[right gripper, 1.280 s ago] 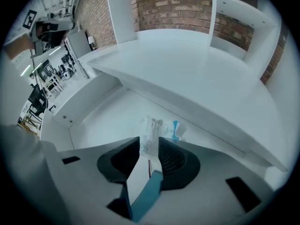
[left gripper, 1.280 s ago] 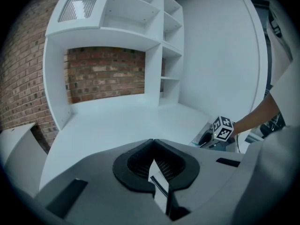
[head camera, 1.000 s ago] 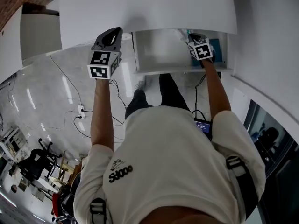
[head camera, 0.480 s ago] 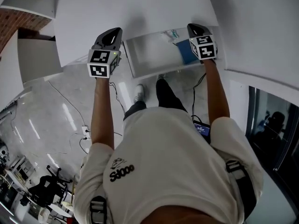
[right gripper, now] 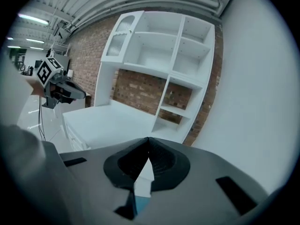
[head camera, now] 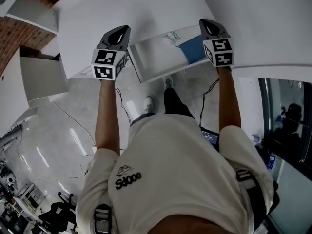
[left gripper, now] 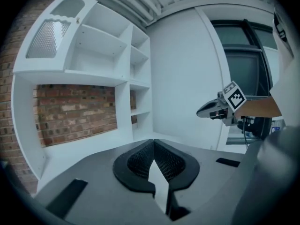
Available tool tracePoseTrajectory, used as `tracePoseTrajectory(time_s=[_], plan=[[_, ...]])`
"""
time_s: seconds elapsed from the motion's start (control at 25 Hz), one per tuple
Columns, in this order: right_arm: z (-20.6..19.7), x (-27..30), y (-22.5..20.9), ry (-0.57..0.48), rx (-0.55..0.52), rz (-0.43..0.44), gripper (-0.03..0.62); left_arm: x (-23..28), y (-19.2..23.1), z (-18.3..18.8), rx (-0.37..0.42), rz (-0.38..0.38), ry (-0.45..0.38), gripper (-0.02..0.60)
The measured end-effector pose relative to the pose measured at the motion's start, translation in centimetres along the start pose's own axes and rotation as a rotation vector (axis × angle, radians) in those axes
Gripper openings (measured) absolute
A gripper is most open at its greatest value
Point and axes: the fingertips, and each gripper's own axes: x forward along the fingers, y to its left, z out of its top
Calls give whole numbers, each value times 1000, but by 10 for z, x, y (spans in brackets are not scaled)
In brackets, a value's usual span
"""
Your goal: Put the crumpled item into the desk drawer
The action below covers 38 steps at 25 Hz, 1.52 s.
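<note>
The white desk drawer stands pulled open between my two arms in the head view. A small pale crumpled item lies at its far end, beside a flat blue thing. My right gripper hovers at the drawer's right side, shut and empty; its own view shows the jaws closed with a bit of blue below them. My left gripper is held left of the drawer over the desk top, jaws closed on nothing.
White shelving against a brick wall rises behind the desk. A glossy floor with cables lies below, and the person's legs and shoe stand under the drawer. A dark window is at the right.
My right gripper has come up out of the drawer and to its right edge. The head has tilted, so the desk and drawer look turned. The left gripper has stayed put.
</note>
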Motion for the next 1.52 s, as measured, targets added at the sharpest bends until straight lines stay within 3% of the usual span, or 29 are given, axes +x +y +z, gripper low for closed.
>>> tracePoseTrajectory(time_s=[0.52, 0.84, 1.52], plan=[[50, -136, 36, -98, -65, -157, 6, -85, -53, 61, 147, -67, -141, 17], [70, -201, 59, -144, -93, -209, 6, -129, -79, 86, 200, -85, -213, 17], [98, -258, 106, -209, -131, -193, 6, -183, -117, 115, 293, -100, -288, 18]])
